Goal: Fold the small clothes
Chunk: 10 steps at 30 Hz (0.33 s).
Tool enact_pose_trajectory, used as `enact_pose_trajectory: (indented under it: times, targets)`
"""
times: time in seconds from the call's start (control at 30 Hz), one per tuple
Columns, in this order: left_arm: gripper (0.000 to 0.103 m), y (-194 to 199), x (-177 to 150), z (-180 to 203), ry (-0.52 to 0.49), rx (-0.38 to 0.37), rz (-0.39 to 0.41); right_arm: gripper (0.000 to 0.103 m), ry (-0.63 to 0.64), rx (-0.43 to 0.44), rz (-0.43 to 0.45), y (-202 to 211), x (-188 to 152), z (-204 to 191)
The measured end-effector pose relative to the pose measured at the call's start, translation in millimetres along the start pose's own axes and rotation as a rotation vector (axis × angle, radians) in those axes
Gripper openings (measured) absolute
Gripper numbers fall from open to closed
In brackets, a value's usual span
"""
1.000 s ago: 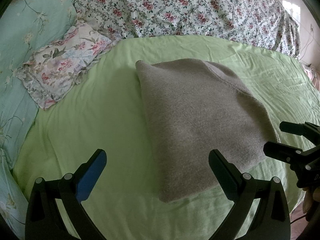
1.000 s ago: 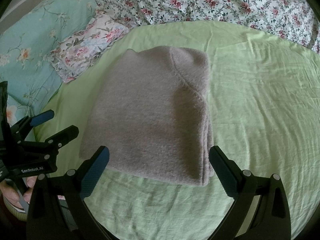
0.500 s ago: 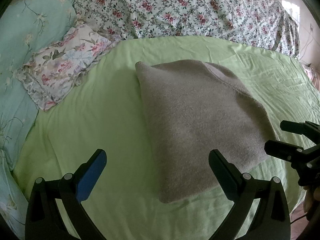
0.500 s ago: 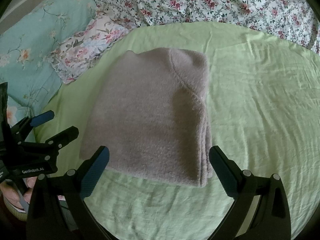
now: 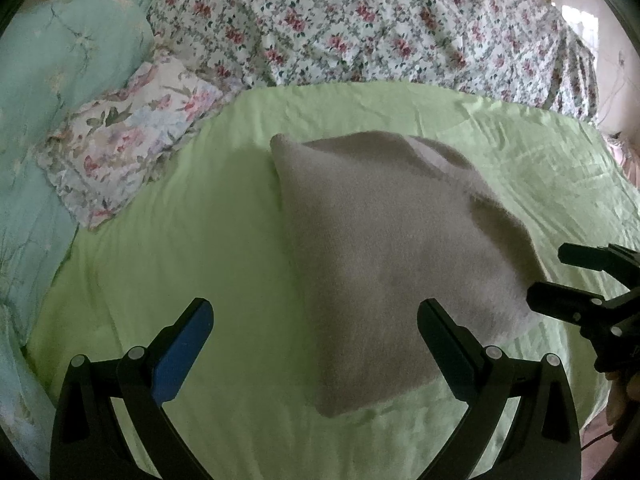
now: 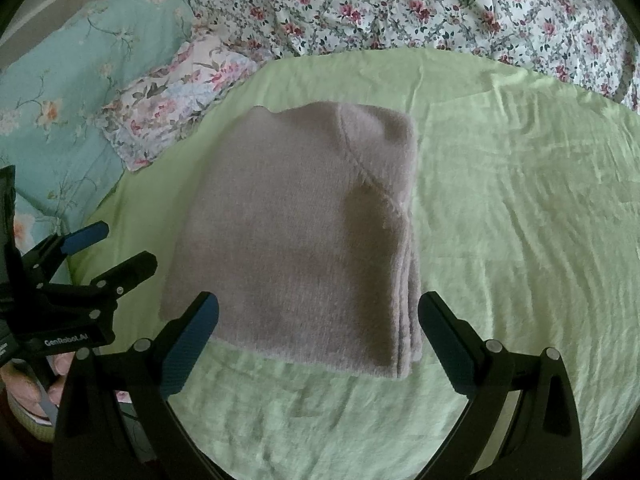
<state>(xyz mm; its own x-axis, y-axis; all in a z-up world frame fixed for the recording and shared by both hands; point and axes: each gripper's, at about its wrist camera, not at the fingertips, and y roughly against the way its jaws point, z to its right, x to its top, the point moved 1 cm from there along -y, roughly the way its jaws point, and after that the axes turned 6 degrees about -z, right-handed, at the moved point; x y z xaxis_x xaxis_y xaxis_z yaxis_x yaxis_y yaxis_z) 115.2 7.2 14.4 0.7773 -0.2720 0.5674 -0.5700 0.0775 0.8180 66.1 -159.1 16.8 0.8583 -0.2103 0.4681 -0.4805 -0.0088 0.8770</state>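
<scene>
A grey fleece garment lies folded into a neat rectangle on the light green sheet; in the right wrist view the garment shows stacked layers along its right edge. My left gripper is open and empty, hovering near the garment's near left corner. My right gripper is open and empty too, just short of the garment's near edge. Each gripper shows in the other's view: the right gripper at the garment's right side, the left gripper at its left.
A small floral pillow and a turquoise floral quilt lie to the left. A rose-patterned bedspread is heaped along the back. Green sheet spreads out right of the garment. A hand holds the left gripper.
Both grippers have drifted back slightly from the garment. The folded garment has not moved.
</scene>
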Motion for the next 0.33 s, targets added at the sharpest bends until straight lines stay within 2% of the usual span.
enact_pose_trajectory:
  times: [0.17,0.33]
  targets:
    - [0.102,-6,9,2,-0.015,0.021,0.016,0.1,-0.004,-0.018,0.012,-1,11,4]
    - [0.102,-17,13,0,0.0,0.017,-0.009,0.1,-0.006,-0.022,0.01,-6,14,8]
